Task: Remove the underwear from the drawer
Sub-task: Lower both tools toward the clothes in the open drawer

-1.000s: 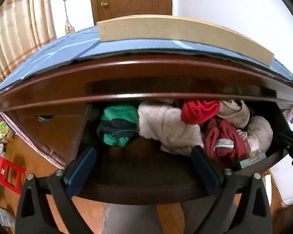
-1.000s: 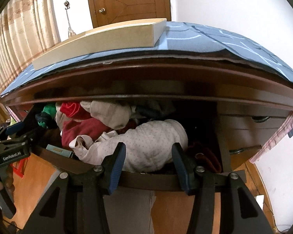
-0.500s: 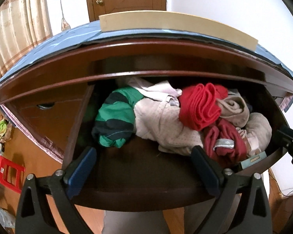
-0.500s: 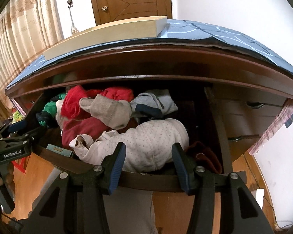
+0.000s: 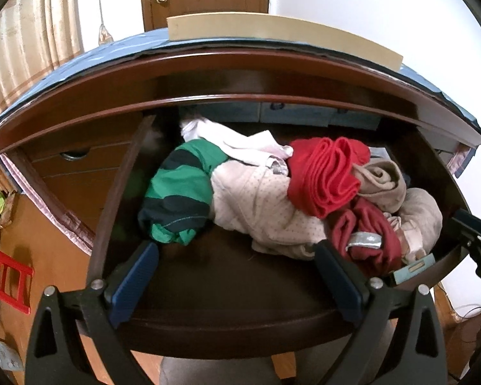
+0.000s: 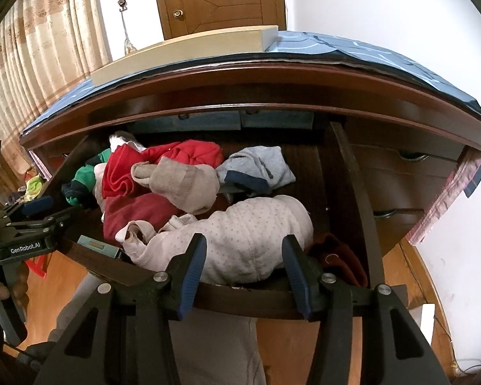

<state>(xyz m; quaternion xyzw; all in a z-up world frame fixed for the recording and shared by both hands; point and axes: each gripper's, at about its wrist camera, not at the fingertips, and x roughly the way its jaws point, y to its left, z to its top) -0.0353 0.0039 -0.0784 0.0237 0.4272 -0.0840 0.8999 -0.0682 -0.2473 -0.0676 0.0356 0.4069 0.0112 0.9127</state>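
— Underwear [image 5: 272,199], where now?

— Heaped loose inside the open drawer [image 5: 240,337] of a dark wooden dresser [image 5: 80,102]. Not yet lifted out. Crowded toward the right half and the back; bare wood at the front left.

— Pieces in the heap?

— Green with dark stripes [image 5: 179,192] at the left. Folded bright red [image 5: 324,176] on top, near the middle. Dark red with a silver band [image 5: 365,240] below that. Rolled beige [image 6: 176,183] resting against the red. Grey with a navy hem [image 6: 256,166] further back. Cream with small dots [image 6: 256,224], bulky, pressed up against the front wall. Also a small teal box [image 6: 97,246] wedged in the front corner.

— And the left hand-held gripper [image 5: 235,250]?

— Spread wide, pinching nothing. Angled down over the drawer's front edge, above the bare stretch of wood, probably for a clear look before choosing.

— The right hand-held gripper [image 6: 245,243]?

— Partly spread, also gripping nothing. Poised over the front edge, directly in line with the dotted cream piece, just short of the cloth. Likely lined up there because of that piece lying nearest and highest.

— Anything awkward ahead?

— Tangled layers, so a risk of dragging a neighbour along. Best taken from the top or the front.

— On top of the dresser?

— A blue patterned cloth [image 6: 352,48] and a pale flat board [image 5: 272,32], clear of the work.
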